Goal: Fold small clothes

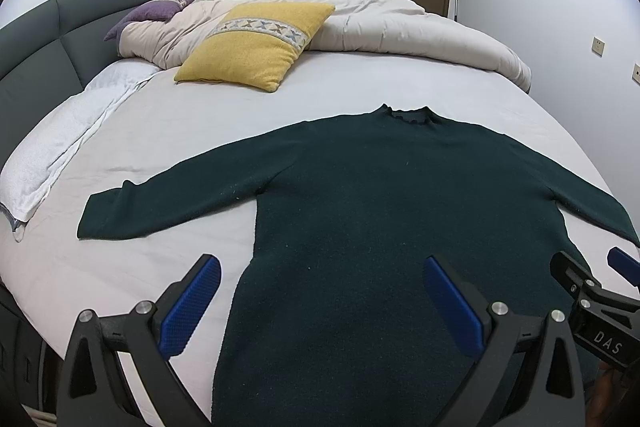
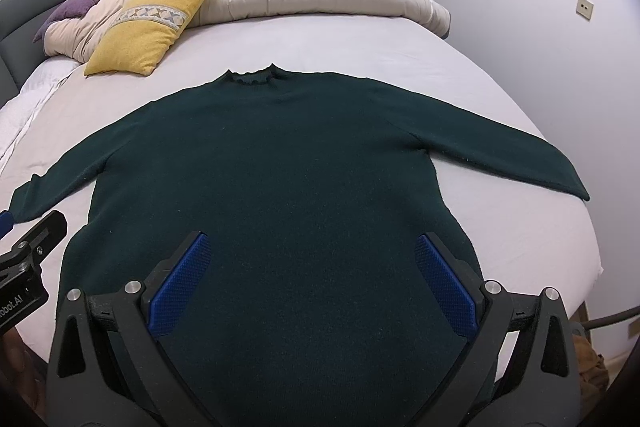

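Dark green sweater (image 2: 272, 163) flat on the bed (image 2: 500, 75), sleeves outspread, beneath 2 wide-open grippers (image 1: 320, 303) (image 2: 310, 283).

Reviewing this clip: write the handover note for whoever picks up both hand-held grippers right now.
Left hand-held gripper: open, holding nothing, above the sweater's hem on its left side.
Right hand-held gripper: open, holding nothing, above the lower body of the sweater.
Dark green sweater: lies flat on the bed sheet, collar away from you, both sleeves spread out to the sides. The left sleeve and right sleeve are unfolded.
Done: the garment is laid out; no fold shows yet.
Left: all of the folding, probably sleeves in first, then the body.
Yellow pillow and duvet lie beyond the collar, apart from the sweater.
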Available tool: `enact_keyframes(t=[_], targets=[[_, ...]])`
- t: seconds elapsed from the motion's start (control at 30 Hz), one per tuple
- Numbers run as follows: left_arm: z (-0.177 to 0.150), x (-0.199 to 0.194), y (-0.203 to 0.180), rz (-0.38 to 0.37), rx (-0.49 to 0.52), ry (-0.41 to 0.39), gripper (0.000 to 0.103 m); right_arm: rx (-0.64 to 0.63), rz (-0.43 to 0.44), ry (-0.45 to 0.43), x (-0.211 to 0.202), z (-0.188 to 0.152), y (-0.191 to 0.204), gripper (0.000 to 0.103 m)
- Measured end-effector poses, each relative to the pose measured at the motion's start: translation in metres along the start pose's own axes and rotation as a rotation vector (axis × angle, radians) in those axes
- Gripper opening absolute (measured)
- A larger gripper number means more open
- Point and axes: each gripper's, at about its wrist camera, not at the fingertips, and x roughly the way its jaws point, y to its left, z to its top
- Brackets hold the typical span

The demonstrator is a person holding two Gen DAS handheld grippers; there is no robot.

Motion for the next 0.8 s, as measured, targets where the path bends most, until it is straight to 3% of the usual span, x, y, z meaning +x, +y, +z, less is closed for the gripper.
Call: enact_keyframes(t=[0.8], targets=[[-0.0014, 0.0003, 0.0016, -0.002, 0.000, -0.001, 0.103, -0.001, -0.003, 0.006, 0.0012, -0.0029, 0.0001, 0.103]])
